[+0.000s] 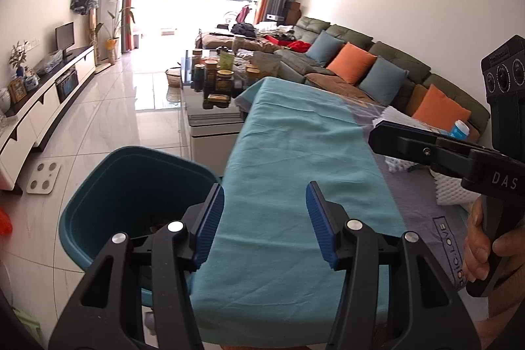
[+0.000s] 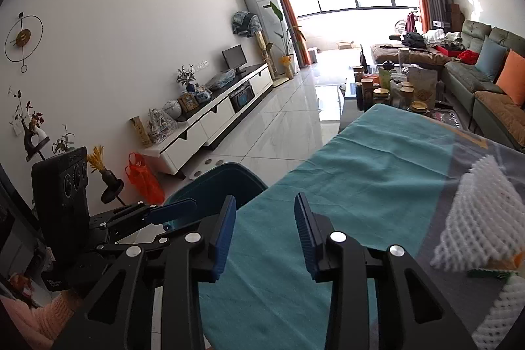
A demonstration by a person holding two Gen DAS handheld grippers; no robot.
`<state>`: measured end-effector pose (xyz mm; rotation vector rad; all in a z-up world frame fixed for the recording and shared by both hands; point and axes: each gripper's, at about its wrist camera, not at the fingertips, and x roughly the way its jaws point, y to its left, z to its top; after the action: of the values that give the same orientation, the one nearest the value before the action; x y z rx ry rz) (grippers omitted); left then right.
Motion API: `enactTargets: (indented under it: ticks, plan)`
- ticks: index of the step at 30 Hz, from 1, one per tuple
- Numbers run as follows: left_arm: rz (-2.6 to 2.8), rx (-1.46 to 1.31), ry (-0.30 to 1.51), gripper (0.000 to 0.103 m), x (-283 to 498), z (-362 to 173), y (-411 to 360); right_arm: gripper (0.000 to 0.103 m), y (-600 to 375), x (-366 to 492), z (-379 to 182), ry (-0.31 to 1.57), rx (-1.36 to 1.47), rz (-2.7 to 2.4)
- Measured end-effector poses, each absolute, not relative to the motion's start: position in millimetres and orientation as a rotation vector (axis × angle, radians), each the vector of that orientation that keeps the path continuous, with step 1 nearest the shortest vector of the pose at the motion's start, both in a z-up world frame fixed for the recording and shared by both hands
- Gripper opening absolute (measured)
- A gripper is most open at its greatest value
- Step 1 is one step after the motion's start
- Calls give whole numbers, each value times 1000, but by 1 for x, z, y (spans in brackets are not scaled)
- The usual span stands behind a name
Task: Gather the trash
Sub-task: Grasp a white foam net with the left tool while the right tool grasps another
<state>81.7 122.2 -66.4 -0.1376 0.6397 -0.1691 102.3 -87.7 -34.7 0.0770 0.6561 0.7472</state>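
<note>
Both claws, left claw (image 1: 265, 220) and right claw (image 2: 265, 233), gape empty over one teal cloth (image 1: 295, 186) beside one bin (image 1: 131, 186)

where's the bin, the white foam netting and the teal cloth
teal bin (image 1: 131, 186), left wrist view, on its inner wall
white foam netting (image 2: 475, 218), right wrist view, on the mesh of the large piece
teal cloth (image 2: 361, 179), right wrist view, on the bare middle of the cloth
</note>
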Motion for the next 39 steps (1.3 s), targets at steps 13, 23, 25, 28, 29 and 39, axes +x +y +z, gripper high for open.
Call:
enactTargets:
  ticks: [13, 23, 25, 28, 29, 39]
  plan:
    - [-380, -38, 689, 52, 108, -74, 11, 43, -227, 56, -36, 592, 124, 454]
    - [-506, 74, 713, 52, 150, -79, -68, 48, -312, 32, -42, 554, 182, 228]
    - [-515, 92, 718, 52, 160, -80, -81, 48, -322, 30, -46, 562, 196, 207]
    - [-521, 120, 729, 52, 172, -83, -95, 51, -332, 31, -54, 585, 213, 190]
    - [-520, 127, 740, 52, 176, -84, -99, 51, -335, 32, -57, 593, 218, 189]
    - [-493, 183, 809, 49, 213, -99, -119, 51, -333, 35, -77, 642, 263, 233]
